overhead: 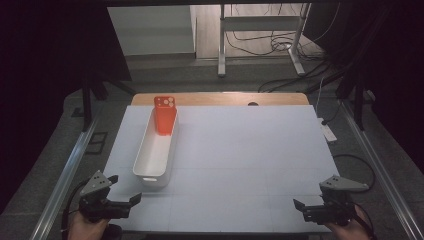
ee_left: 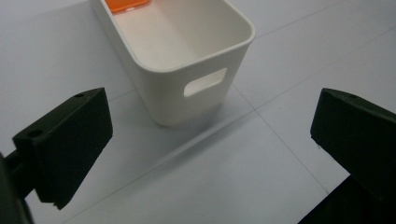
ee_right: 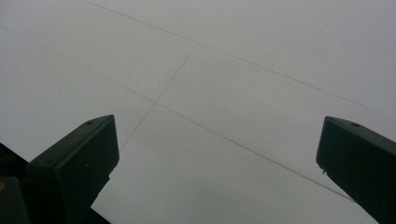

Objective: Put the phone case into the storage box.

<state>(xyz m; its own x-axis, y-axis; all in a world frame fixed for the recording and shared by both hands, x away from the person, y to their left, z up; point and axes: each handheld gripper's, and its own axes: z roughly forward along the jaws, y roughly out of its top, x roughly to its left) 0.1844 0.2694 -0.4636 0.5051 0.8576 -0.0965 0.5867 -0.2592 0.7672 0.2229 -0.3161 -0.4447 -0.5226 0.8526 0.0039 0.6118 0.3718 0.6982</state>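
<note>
A long white bin [overhead: 155, 150] stands on the left half of the white table [overhead: 240, 150]. An orange phone case [overhead: 165, 116] leans upright at the bin's far end, camera cutout on top. My left gripper [overhead: 125, 188] hovers at the near left corner, just short of the bin's near end, open and empty. In the left gripper view the bin [ee_left: 187, 56] with its handle slot lies ahead of the open left gripper [ee_left: 212, 140], and a corner of the orange case [ee_left: 128, 4] shows inside. My right gripper [overhead: 306, 201] is at the near right, open; the right gripper [ee_right: 217, 154] faces bare table.
A wooden strip [overhead: 220, 98] edges the table's far side. Metal rails [overhead: 65, 170] run along both sides. Beyond the table are desk legs [overhead: 221, 45] and loose cables on the floor, and a white power strip [overhead: 327, 131] lies off the right edge.
</note>
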